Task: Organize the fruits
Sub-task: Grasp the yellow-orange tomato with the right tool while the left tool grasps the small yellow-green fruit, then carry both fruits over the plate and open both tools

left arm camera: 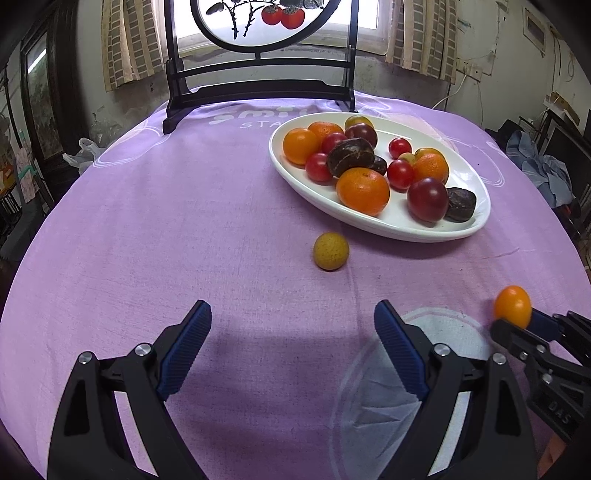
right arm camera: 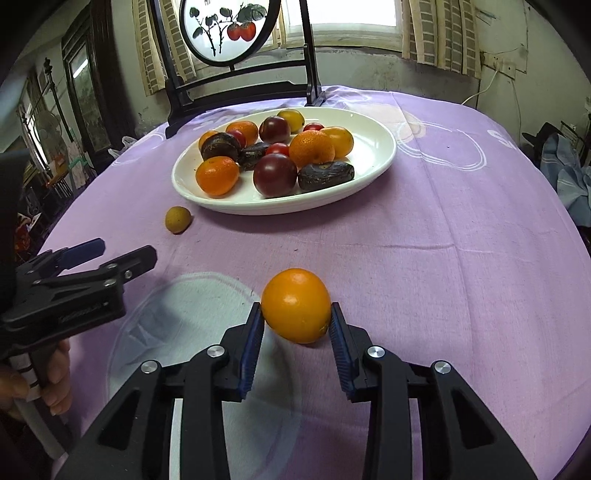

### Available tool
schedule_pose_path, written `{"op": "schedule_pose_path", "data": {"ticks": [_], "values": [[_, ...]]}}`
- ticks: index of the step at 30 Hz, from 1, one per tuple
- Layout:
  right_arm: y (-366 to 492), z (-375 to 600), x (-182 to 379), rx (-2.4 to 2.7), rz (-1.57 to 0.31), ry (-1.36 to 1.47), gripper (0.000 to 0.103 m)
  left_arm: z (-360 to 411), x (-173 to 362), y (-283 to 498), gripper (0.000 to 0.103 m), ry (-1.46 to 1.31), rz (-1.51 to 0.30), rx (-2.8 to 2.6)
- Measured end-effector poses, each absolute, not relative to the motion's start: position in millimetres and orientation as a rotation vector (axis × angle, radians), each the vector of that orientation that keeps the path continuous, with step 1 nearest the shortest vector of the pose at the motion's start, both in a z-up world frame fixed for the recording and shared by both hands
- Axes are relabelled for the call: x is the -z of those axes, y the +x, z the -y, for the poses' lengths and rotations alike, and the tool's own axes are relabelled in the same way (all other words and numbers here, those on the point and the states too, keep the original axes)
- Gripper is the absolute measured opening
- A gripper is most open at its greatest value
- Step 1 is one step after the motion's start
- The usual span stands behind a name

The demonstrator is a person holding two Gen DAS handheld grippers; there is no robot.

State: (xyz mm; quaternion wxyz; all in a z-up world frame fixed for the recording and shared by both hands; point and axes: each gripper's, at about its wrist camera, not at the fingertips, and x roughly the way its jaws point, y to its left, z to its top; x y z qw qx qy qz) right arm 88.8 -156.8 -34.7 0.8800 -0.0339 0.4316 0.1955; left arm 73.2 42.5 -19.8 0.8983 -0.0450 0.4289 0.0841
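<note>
My right gripper (right arm camera: 297,314) is shut on a small orange fruit (right arm camera: 296,305), its blue pads pressing both sides just above the purple cloth. From the left wrist view that orange fruit (left arm camera: 512,306) shows at the far right with the right gripper (left arm camera: 517,325) around it. A white oval plate (left arm camera: 399,225) holds several oranges, red tomatoes, dark plums and brown fruits; the same plate (right arm camera: 373,166) lies ahead in the right wrist view. A speckled yellow round fruit (left arm camera: 331,251) (right arm camera: 178,219) lies loose on the cloth near the plate. My left gripper (left arm camera: 291,319) (right arm camera: 122,253) stands open and empty.
A dark wooden stand with a round painted screen (left arm camera: 258,22) rises at the table's far edge behind the plate. The purple tablecloth (left arm camera: 184,221) carries a pale white printed patch under my grippers. A hand (right arm camera: 55,387) holds the left gripper's handle. Clutter lines the room's sides.
</note>
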Motion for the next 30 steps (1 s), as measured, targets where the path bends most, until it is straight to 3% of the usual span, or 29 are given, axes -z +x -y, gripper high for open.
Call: {"op": "schedule_pose_path", "data": {"ticks": [7, 14, 18, 20, 30], "values": [[79.6, 165.9, 29.5, -0.445, -0.888, -0.046, 0.036, -40.6, 28.6, 79.5, 0.087, -0.105, -0.901, -0.167], [73.3, 165.4, 23.7, -0.495, -0.881, -0.038, 0.036, -35.5, 35.0, 111.2, 0.071, -0.106, -0.943, -0.168], [70.3, 165.5, 20.6, -0.504, -0.869, -0.036, 0.036, -32.3, 33.9, 130.9, 0.045, -0.105, -0.939, -0.165], [70.6, 165.1, 21.7, -0.504, -0.873, -0.038, 0.036, -30.9, 32.7, 133.8, 0.026, -0.097, -0.936, -0.163], [71.6, 163.5, 23.7, -0.488, -0.859, -0.052, 0.037, -27.3, 17.9, 103.3, 0.024, -0.123, -0.942, -0.096]]}}
